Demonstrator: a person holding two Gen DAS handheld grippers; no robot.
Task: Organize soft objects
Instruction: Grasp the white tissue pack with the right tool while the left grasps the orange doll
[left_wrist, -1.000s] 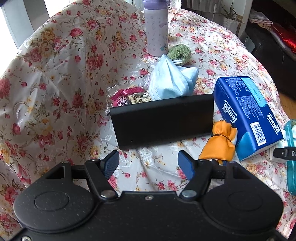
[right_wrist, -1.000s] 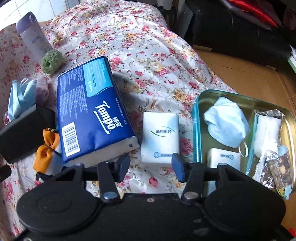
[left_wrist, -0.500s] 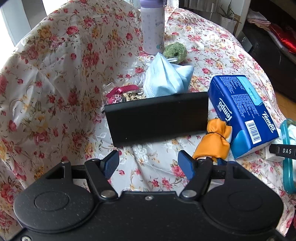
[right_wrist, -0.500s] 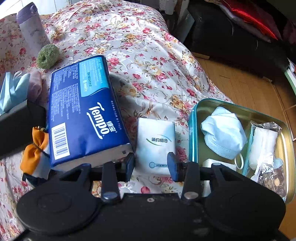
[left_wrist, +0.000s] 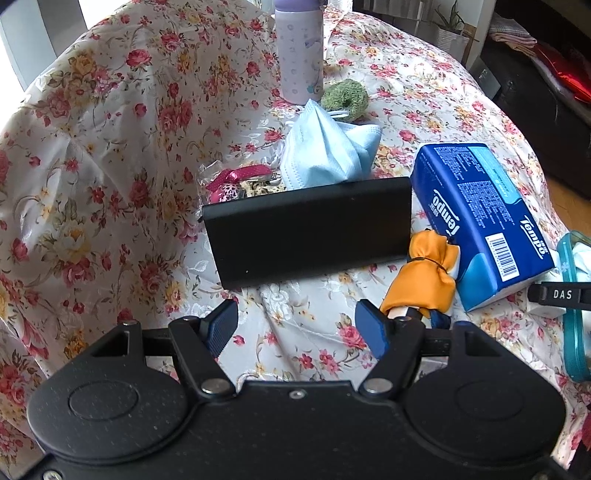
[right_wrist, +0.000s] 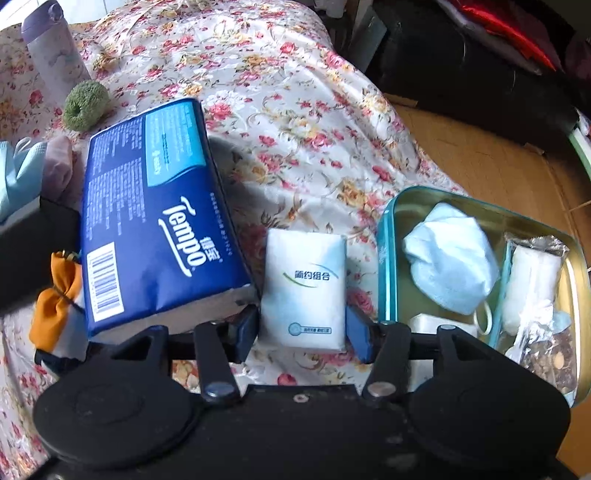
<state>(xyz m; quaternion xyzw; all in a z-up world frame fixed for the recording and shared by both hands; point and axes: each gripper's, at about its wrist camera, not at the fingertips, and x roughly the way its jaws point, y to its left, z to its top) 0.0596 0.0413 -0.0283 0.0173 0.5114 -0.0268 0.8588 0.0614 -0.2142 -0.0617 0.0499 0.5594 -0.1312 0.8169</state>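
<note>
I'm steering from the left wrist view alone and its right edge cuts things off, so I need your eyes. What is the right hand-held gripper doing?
Observer: A small white tissue pack sits between the pads of the right hand-held gripper. Its jaws have just been opening, and I cannot tell whether they press it.
Operator: Where exactly is that pack?
Observer: Between the blue Tempo pack and the teal tin.
Operator: Is anything in the tin already?
Observer: Yes, a blue face mask lies in its larger compartment.
</note>
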